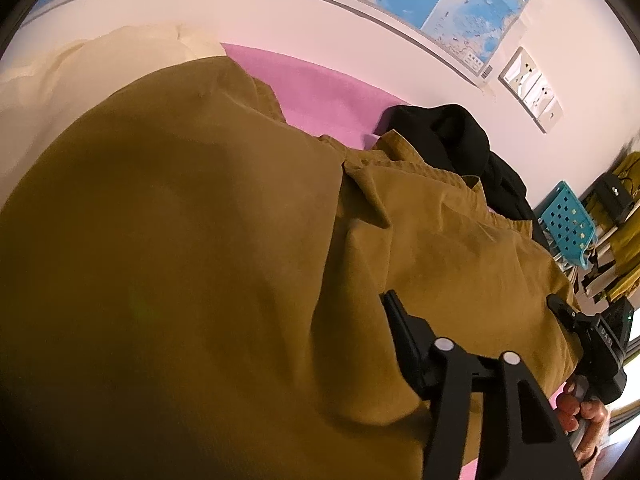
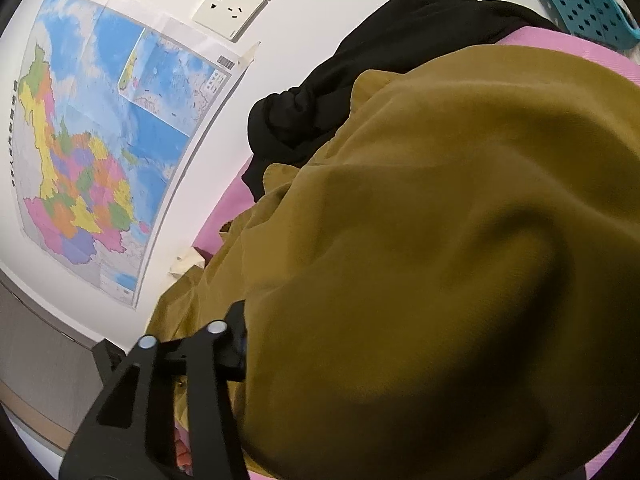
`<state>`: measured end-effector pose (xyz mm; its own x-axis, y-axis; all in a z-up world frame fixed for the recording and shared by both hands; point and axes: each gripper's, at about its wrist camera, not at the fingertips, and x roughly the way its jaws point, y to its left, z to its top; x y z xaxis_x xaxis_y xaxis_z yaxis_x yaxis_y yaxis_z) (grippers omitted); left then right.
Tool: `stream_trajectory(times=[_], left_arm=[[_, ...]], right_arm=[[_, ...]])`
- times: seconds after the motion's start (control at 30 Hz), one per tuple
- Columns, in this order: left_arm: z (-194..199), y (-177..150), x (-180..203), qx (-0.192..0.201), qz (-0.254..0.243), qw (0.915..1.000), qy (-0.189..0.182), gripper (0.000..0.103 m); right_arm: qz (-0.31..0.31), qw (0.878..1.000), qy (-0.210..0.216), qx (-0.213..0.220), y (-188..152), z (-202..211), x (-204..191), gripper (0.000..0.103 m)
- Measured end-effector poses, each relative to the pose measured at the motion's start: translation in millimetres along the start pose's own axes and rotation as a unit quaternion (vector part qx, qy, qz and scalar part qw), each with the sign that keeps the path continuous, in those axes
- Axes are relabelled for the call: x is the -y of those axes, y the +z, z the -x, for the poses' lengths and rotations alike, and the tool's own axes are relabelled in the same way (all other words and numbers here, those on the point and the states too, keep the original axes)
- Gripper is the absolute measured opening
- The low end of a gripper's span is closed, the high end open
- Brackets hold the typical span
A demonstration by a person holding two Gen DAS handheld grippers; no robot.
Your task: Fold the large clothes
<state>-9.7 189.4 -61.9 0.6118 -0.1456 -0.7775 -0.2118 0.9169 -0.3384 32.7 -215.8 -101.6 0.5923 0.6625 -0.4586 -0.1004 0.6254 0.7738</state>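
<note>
The left gripper [image 1: 460, 340] sits low against the large mustard-brown cotton garment [image 1: 200, 240], cloth bunched over its fingers; whether the pads pinch fabric I cannot tell. The right gripper [image 2: 224, 344] is likewise half buried at the opposite edge, its grip hidden too. The garment lies spread over the pink mat [image 1: 320, 84], touching a crumpled black garment [image 1: 452, 136]. The risk, I judge: a shallow pinch could slip, or drag the black cloth along. Both grippers point downward.
</note>
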Motion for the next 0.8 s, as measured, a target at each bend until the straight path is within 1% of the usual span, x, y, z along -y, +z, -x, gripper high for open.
stream_trajectory(times=[0.03, 0.07, 0.1, 0.13, 0.2, 0.23, 0.3, 0.33, 0.37, 0.4, 0.43, 0.5, 0.53, 0.6, 0.67, 0.7, 0.77, 0.8], left_arm=[[2.5, -0.1, 1.3, 0.004, -0.003, 1.0, 0.0, 0.05], [4.5, -0.1, 1.4, 0.007, -0.005, 1.0, 0.0, 0.045], [7.1, 0.1, 1.8, 0.009, -0.005, 0.9999, -0.002, 0.043], [9.2, 0.4, 2.4, 0.01, -0.007, 0.9999, -0.003, 0.039], [11.8, 0.6, 2.5, 0.009, -0.007, 0.9999, -0.004, 0.038], [11.6, 0.9, 2.1, 0.008, -0.01, 0.9999, -0.005, 0.039], [7.5, 1.8, -1.0, 0.004, -0.009, 0.9999, -0.006, 0.047], [3.5, 2.5, -4.7, -0.005, 0.0, 0.9999, -0.011, 0.055], [0.5, 2.8, -7.3, -0.011, 0.007, 0.9997, -0.019, 0.06], [-1.2, 3.0, -9.8, -0.011, 0.012, 0.9995, -0.028, 0.061], [-1.3, 3.5, -10.1, -0.007, 0.011, 0.9993, -0.034, 0.062], [-1.6, 3.5, -7.2, -0.005, 0.004, 0.9996, -0.028, 0.062], [-1.3, 3.1, -6.6, -0.002, 0.001, 0.9997, -0.023, 0.056], [0.9, 3.3, -4.5, 0.001, -0.007, 0.9998, -0.02, 0.049], [5.8, 5.1, -1.2, 0.007, -0.016, 0.9997, -0.02, 0.04], [8.6, 6.4, 0.9, 0.009, -0.021, 0.9996, -0.02, 0.038], [15.6, 10.2, 4.3, 0.015, -0.026, 0.9993, -0.021, 0.029], [20.5, 12.3, 5.5, 0.021, -0.028, 0.9991, -0.024, 0.027]], right_arm=[[0.003, 1.0, 0.001, 0.0, -0.7, 0.4, -0.6, 0.04], [0.007, 1.0, 0.001, 0.0, -1.2, 1.0, -2.2, 0.034], [0.009, 1.0, 0.003, 0.0, -1.7, 2.3, -3.9, 0.029], [0.014, 1.0, 0.009, 0.001, -2.4, 4.6, -6.7, 0.027], [0.021, 1.0, 0.012, 0.001, -3.4, 7.2, -10.1, 0.026], [0.015, 1.0, 0.01, -0.004, -2.8, 5.3, -8.0, 0.028], [-0.004, 1.0, 0.014, -0.012, -0.8, 1.5, -1.4, 0.036], [-0.009, 1.0, 0.015, -0.013, 0.2, -0.5, 0.8, 0.038], [-0.01, 1.0, 0.016, -0.011, 0.6, -1.2, 1.5, 0.041], [-0.01, 1.0, 0.018, -0.011, 0.8, -2.2, 1.8, 0.045], [-0.012, 1.0, 0.024, -0.012, 1.6, -4.9, 2.1, 0.047], [-0.017, 0.999, 0.029, -0.013, 3.8, -5.6, 2.2, 0.049], [-0.017, 0.999, 0.033, -0.014, 4.4, -5.6, 1.9, 0.049], [-0.005, 1.0, 0.025, -0.011, 4.6, -4.6, -0.4, 0.034], [0.023, 0.999, 0.023, -0.005, 4.4, -0.6, -8.8, 0.026], [0.027, 0.999, 0.026, -0.003, 5.0, 1.3, -11.5, 0.021], [0.043, 0.998, 0.037, 0.003, 8.2, 7.6, -23.1, 0.018], [0.049, 0.998, 0.038, 0.004, 10.1, 10.2, -29.3, 0.017]])
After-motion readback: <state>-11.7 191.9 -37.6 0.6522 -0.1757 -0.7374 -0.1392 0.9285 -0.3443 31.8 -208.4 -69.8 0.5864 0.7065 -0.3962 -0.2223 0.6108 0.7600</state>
